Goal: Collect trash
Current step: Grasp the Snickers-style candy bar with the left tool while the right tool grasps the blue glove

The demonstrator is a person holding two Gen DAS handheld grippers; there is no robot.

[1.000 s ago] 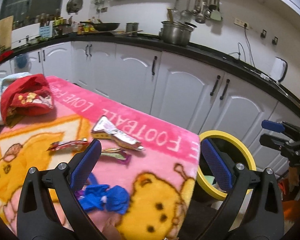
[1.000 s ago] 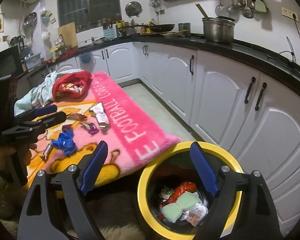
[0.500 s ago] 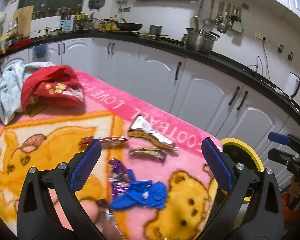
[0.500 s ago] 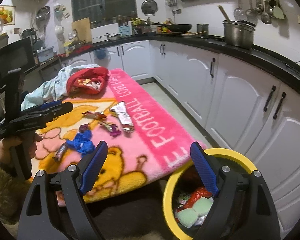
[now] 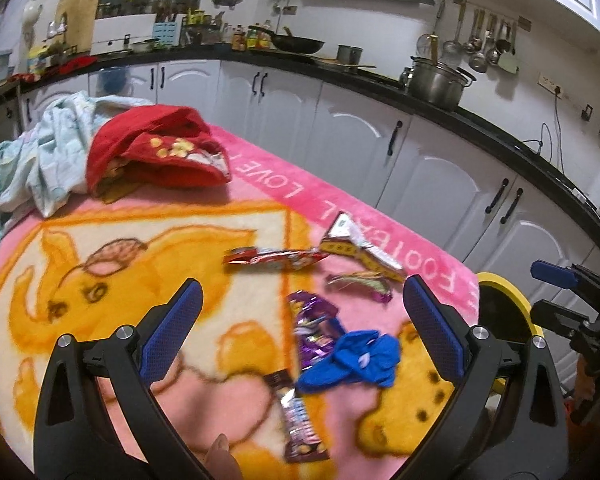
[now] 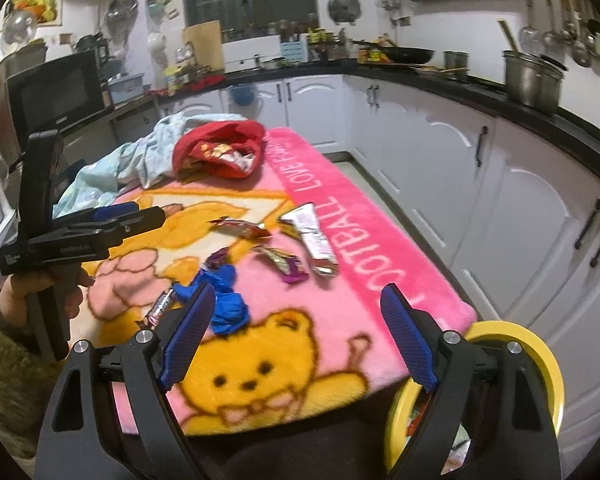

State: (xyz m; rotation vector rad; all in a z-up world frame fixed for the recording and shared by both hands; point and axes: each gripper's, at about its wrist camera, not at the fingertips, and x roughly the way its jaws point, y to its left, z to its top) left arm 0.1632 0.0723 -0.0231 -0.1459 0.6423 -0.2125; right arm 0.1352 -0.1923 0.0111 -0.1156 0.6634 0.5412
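Left wrist view: left gripper (image 5: 300, 320) jaws wide open, empty, above purple wrapper (image 5: 314, 326) and blue wad (image 5: 354, 358) on blanket (image 5: 100, 264). Right gripper (image 6: 296, 336) also open, empty; yellow bin (image 6: 540, 364) just beside its right finger.

We see only part of the yellow-rimmed bin (image 5: 500, 286): in the left wrist view the right-hand finger of the left gripper (image 5: 302, 326) covers its near rim, and its inside is dark. In the right wrist view the right gripper (image 6: 296, 338) hides most of the bin's contents, and the lower picture edge cuts its rim off. The print on the silver wrapper (image 6: 314, 238), ahead of the jaws, is too blurred for us to read. Whatever lies under the red cloth (image 5: 156, 152), far beyond the jaws, we cannot make out. The blanket (image 5: 100, 264) conceals the table beneath it.
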